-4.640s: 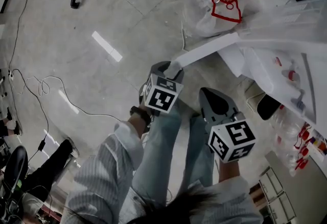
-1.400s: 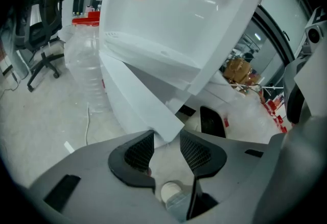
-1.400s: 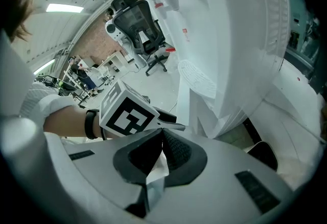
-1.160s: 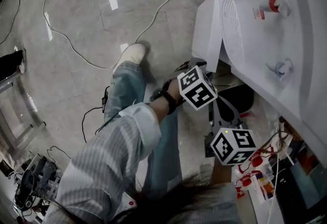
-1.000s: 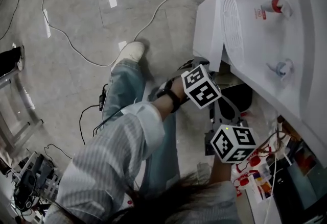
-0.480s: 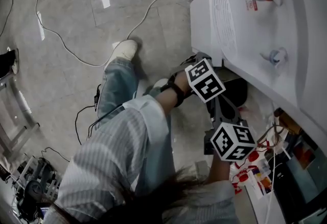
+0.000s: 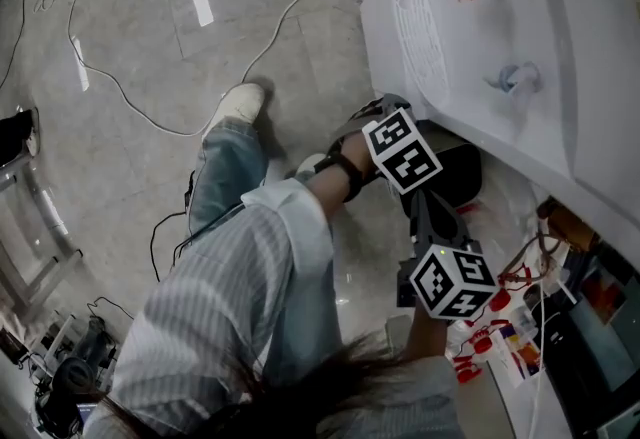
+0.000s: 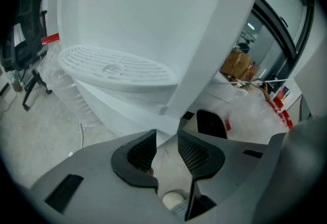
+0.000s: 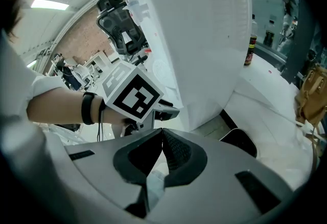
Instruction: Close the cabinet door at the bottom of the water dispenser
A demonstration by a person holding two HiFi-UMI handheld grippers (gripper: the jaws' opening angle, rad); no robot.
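The white water dispenser (image 7: 520,17) fills the upper right of the head view, its drip grille (image 7: 408,12) facing me. Below the grille (image 8: 112,67) in the left gripper view, the white cabinet door (image 8: 209,54) runs down as a slanted panel. Its lower corner sits between the tips of my left gripper (image 8: 167,139), whose jaws have just been closing and now hold that edge. From above only that gripper's marker cube (image 7: 402,149) shows, tucked under the dispenser's front. My right gripper (image 9: 162,131) hangs just behind it, shut and empty, its cube (image 7: 452,279) nearer me.
A black opening (image 7: 462,172) lies low beside the dispenser. Red-and-white clutter (image 7: 495,332) and cables sit at the lower right. A long cable (image 7: 120,97) crosses the floor on the left near the person's shoe (image 7: 238,105). An office chair (image 8: 23,54) stands further off.
Both grippers have shifted across toward the dispenser's base, the left cube now under its front edge. The dispenser takes up more of the head view.
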